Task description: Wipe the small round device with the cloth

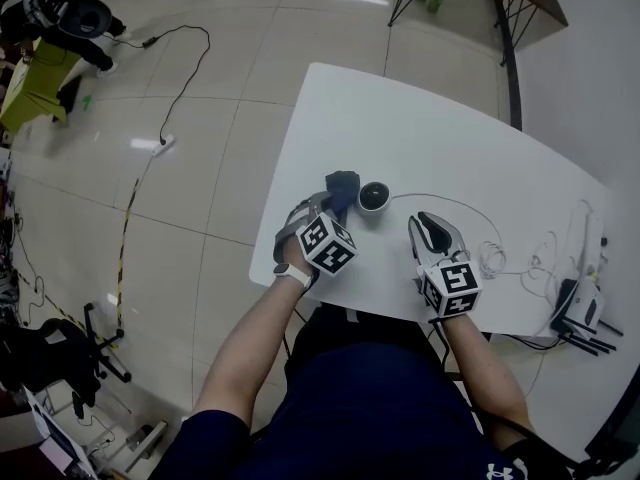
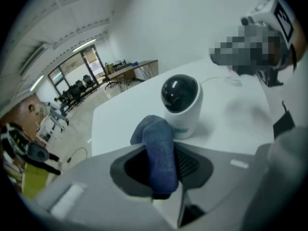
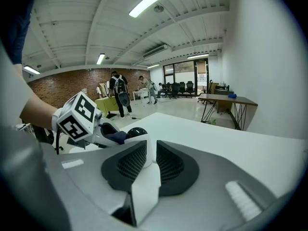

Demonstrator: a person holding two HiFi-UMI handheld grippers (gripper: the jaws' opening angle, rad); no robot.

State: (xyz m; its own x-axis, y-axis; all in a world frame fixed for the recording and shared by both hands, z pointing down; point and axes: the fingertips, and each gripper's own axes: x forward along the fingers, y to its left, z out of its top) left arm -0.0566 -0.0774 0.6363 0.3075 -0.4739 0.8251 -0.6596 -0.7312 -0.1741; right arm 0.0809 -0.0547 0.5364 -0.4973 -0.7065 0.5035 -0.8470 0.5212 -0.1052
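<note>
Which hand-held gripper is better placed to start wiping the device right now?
Left. The left hand-held gripper is shut on the cloth, close beside the device. The right hand-held gripper is empty and farther off.

On the table (image 1: 420,138), the device (image 1: 374,197) stands between the cloth (image 1: 342,188) in the left tongs (image 1: 333,204) and the right tongs (image 1: 428,221).

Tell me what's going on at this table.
A person stands at a white table with a gripper in each hand. The left gripper has a blue cloth clamped in its jaws, right beside the small round device; whether cloth and device touch can't be told. The right gripper waits off to the side, jaws slightly apart with nothing between them. The wiping looks about to start.
</note>
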